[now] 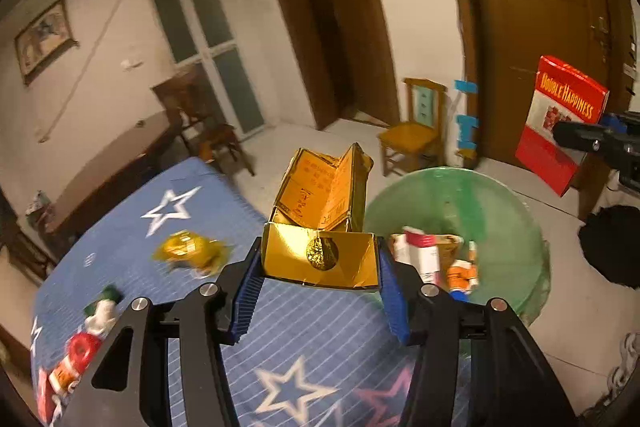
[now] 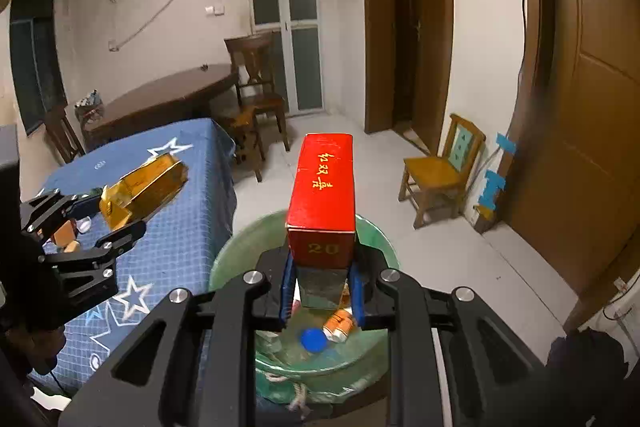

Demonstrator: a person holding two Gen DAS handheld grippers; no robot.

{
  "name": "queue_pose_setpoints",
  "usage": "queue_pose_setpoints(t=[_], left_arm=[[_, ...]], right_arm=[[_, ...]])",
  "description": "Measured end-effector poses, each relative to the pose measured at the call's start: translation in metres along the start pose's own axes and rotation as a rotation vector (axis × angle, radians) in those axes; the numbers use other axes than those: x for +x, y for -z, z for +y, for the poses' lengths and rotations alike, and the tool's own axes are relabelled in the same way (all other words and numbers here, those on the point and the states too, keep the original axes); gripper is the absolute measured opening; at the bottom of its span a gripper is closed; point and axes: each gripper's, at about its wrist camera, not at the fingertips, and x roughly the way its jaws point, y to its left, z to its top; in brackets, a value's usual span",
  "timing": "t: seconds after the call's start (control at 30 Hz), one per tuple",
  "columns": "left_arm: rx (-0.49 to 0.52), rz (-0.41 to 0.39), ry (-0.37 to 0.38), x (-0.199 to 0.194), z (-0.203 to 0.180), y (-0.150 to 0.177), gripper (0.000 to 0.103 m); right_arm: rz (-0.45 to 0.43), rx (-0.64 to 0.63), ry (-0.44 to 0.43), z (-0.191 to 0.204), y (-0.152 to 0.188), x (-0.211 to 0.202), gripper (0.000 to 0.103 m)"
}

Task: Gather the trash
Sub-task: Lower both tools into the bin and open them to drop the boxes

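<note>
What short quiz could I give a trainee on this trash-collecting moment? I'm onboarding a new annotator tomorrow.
1. True or false: the left gripper is empty.
2. What is the right gripper holding, and what lies below it?
3. Multiple choice: the crumpled gold wrapper lies (A) in the bin, (B) on the blue star tablecloth, (C) on the floor.

Key
1. False: it is shut on an opened gold box.
2. A red box, held over the green-lined trash bin, which already holds trash.
3. B.
</note>
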Motion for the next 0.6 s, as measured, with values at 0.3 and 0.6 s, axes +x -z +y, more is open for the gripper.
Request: queue_pose_setpoints(t=[0.3, 0.6], left_arm=[[0.059, 0.067, 0.107, 0.05, -0.041, -0.025, 0.054], [0.085, 0.098, 0.148, 0.07, -0.058, -0.022, 0.054]], right_arm=[[0.092, 0.005, 0.003, -0.013, -0.003, 0.015, 0.02], [0.184, 0.018, -0.02, -0.024, -0.006, 0.033, 0.02]])
